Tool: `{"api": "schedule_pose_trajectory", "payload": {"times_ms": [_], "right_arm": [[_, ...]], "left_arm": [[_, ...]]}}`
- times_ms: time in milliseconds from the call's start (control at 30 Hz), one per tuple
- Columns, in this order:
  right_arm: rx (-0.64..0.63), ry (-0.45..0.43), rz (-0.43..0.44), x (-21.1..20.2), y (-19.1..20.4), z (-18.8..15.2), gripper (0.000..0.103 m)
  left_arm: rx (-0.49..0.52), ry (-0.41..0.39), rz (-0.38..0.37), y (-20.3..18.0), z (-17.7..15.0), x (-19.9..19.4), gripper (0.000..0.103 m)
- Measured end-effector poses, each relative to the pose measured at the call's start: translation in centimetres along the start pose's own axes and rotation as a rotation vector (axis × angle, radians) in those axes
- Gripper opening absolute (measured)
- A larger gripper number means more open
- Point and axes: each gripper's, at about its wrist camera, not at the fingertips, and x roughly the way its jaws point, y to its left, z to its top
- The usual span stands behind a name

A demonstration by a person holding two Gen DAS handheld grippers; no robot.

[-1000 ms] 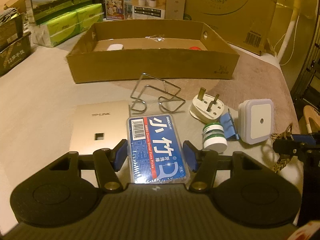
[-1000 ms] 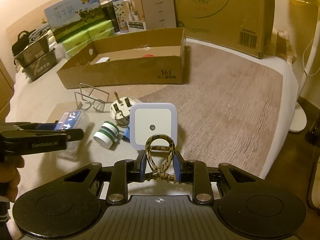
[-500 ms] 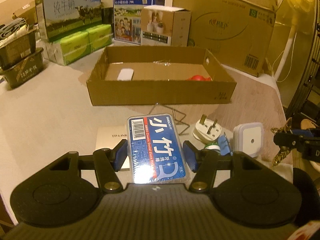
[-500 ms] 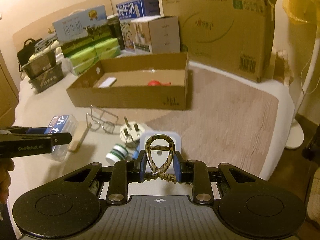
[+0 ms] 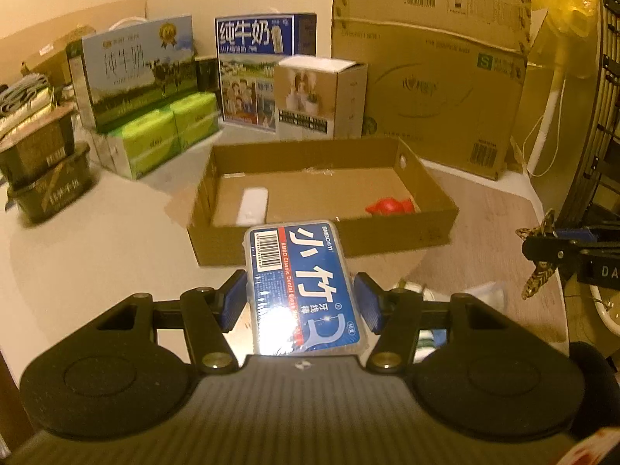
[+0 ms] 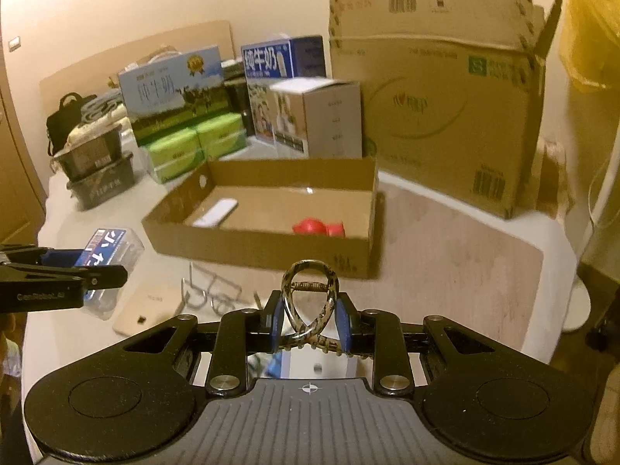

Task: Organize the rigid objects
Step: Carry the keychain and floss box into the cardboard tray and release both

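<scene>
My left gripper [image 5: 300,300] is shut on a blue dental floss box [image 5: 302,286] and holds it in the air in front of the shallow cardboard box [image 5: 387,240]. That box holds a white bar [image 5: 252,204] and a red object [image 5: 389,206]. My right gripper [image 6: 310,319] is shut on a tortoiseshell hair clip [image 6: 310,302], raised above the table, short of the cardboard box [image 6: 271,248]. The left gripper with the floss box [image 6: 104,248] shows at the left of the right wrist view. The right gripper with the clip [image 5: 540,267] shows at the right of the left wrist view.
On the table below lie a wire stand [image 6: 211,290], a gold wall plate [image 6: 149,308] and a white night light [image 6: 317,364]. Milk cartons [image 5: 139,73], green packs [image 5: 162,135] and a large carton [image 5: 438,89] stand behind the box. The table edge is at the right.
Both grippers have risen from the table with their objects and moved towards the cardboard box. The small items on the table have dropped below the fingers in both views.
</scene>
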Motion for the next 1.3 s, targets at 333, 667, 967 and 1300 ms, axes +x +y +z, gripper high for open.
{"api": "schedule_pose_trajectory", "payload": {"times_ms": [333, 667, 967, 1300], "right_arm": [[-0.014, -0.023, 0.035, 3.5, -0.5, 4.6, 0.028], [-0.027, -0.008, 0.062, 8.5, -1.3, 9.2, 0.028], [-0.036, 0.035, 0.08, 13.6, -2.0, 12.2, 0.028], [-0.024, 0.112, 0.081, 19.7, -3.0, 13.4, 0.028]], "left_arm": [[0.024, -0.004, -0.017, 1.9, 4.2, 2.2, 0.056], [0.039, 0.01, -0.041, 2.9, 7.7, 6.4, 0.056], [0.063, 0.042, -0.07, 2.7, 10.0, 11.0, 0.056], [0.048, 0.095, -0.098, 2.7, 11.2, 16.5, 0.056]]}}
